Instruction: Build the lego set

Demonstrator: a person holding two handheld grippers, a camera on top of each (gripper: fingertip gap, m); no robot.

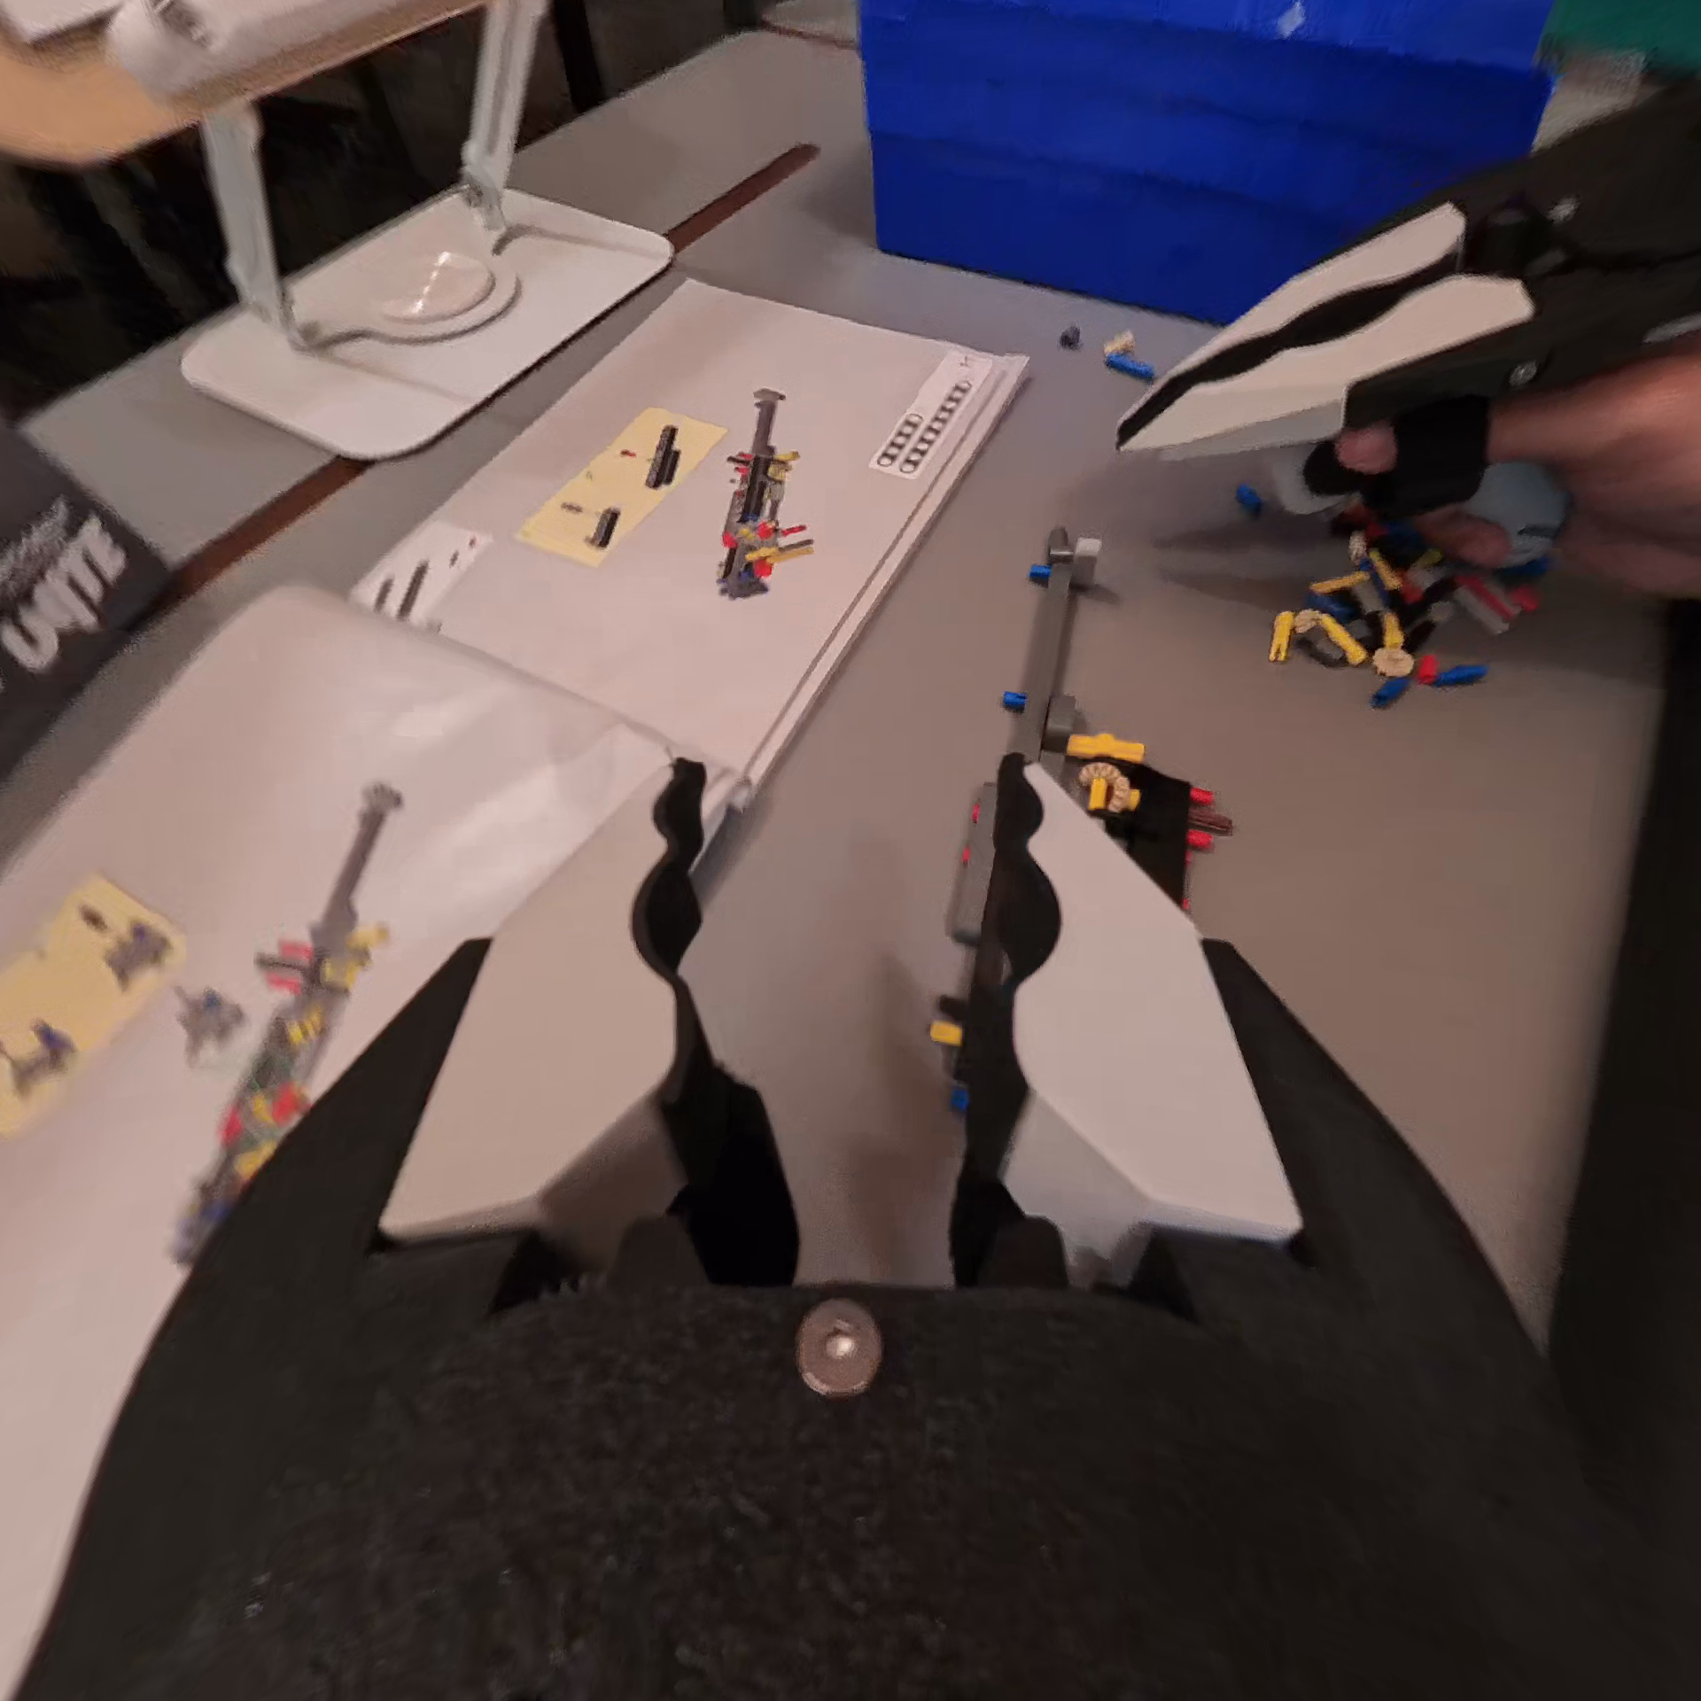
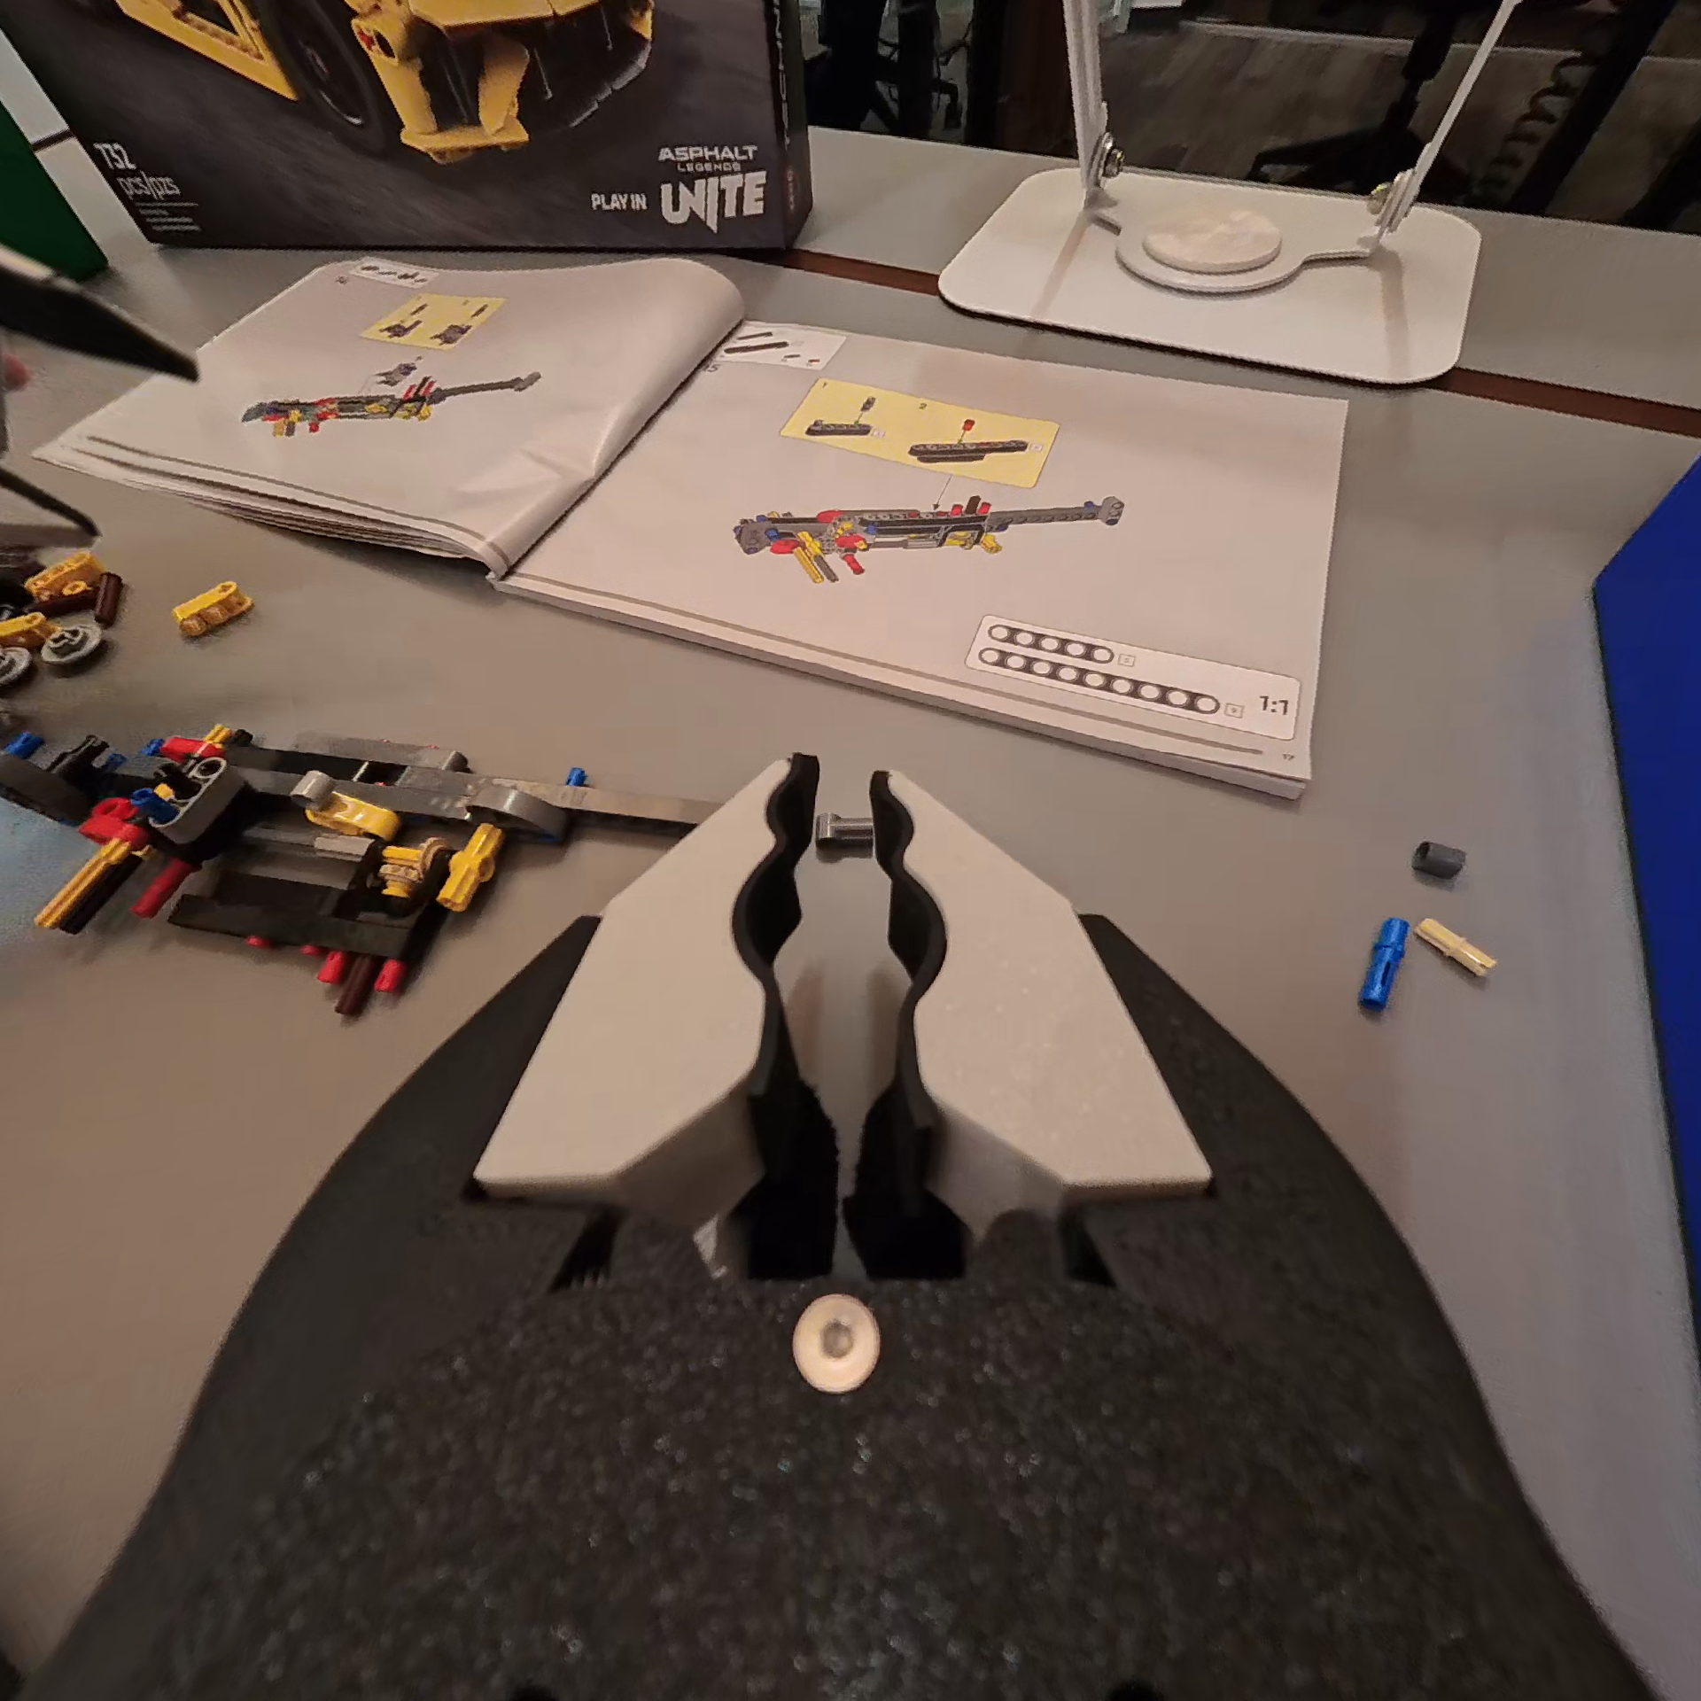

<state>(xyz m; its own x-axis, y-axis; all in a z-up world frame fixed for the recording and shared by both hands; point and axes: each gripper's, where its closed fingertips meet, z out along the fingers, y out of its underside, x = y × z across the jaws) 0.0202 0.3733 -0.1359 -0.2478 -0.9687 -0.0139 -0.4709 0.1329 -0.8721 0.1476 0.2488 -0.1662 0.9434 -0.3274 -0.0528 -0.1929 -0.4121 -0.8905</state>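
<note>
Left wrist view
Left gripper [image 1: 851, 782]: fingers wide apart, empty, above grey table [image 1: 1335, 920].
Model [image 1: 1058, 663]: on table, partly behind the right finger.
Manual [image 1: 700, 515]: open, left of model.
Loose parts [image 1: 1381, 607]: heap under right gripper [image 1: 1137, 428].

Right wrist view
Right gripper [image 2: 842, 769]: fingers narrow, pinching a small grey pin [image 2: 842, 830].
Model [image 2: 276, 838]: on table, left of fingers.
Manual [image 2: 920, 515]: open beyond.
Blue pin [image 2: 1383, 962]: right, beside tan pin [image 2: 1454, 948].

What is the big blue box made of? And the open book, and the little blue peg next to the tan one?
The blue box looks like smooth moulded plastic, solid colour with stepped ridges. The book is paper, slightly glossy, its pages curling at the fold. The blue peg seems hard shiny plastic, like the tan peg.
</note>
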